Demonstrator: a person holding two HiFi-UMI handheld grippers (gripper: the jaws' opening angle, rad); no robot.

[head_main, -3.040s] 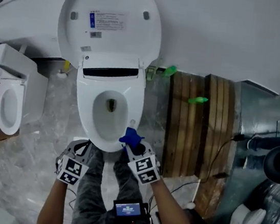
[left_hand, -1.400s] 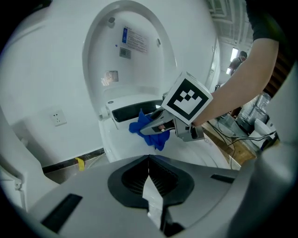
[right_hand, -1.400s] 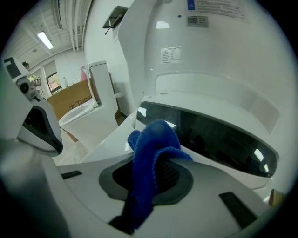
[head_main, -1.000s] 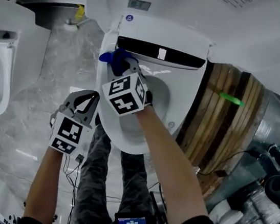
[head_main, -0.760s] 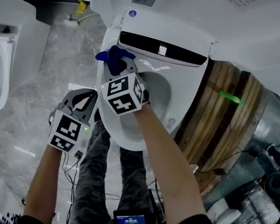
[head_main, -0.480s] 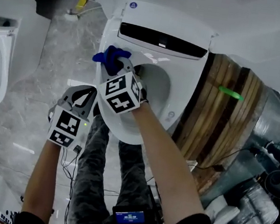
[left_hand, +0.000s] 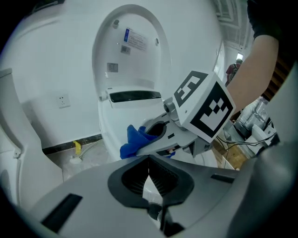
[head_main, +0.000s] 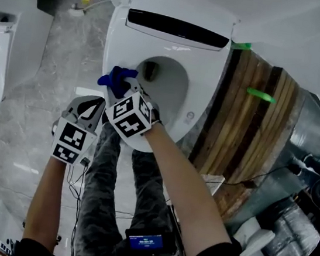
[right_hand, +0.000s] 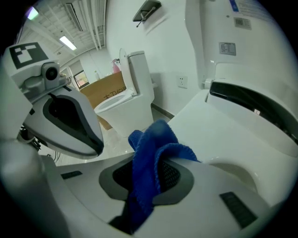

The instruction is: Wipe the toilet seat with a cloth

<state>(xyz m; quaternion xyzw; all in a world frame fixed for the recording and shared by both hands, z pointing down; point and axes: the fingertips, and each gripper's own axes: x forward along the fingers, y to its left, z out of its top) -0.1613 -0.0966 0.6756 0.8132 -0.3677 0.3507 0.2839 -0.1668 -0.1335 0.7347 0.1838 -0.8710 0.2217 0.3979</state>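
Blue single cloth [head_main: 114, 78] in right tongs [right_hand: 150, 173] at toilet seat [head_main: 207, 72]; left tongs [left_hand: 149, 171] clenched.

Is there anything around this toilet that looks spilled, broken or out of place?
Nothing looks spilled or broken. The blue cloth is clamped in the right gripper at the left edge of the white toilet seat, and the lid stands raised. Only the brown wooden planks beside the toilet seem unusual for a bathroom.
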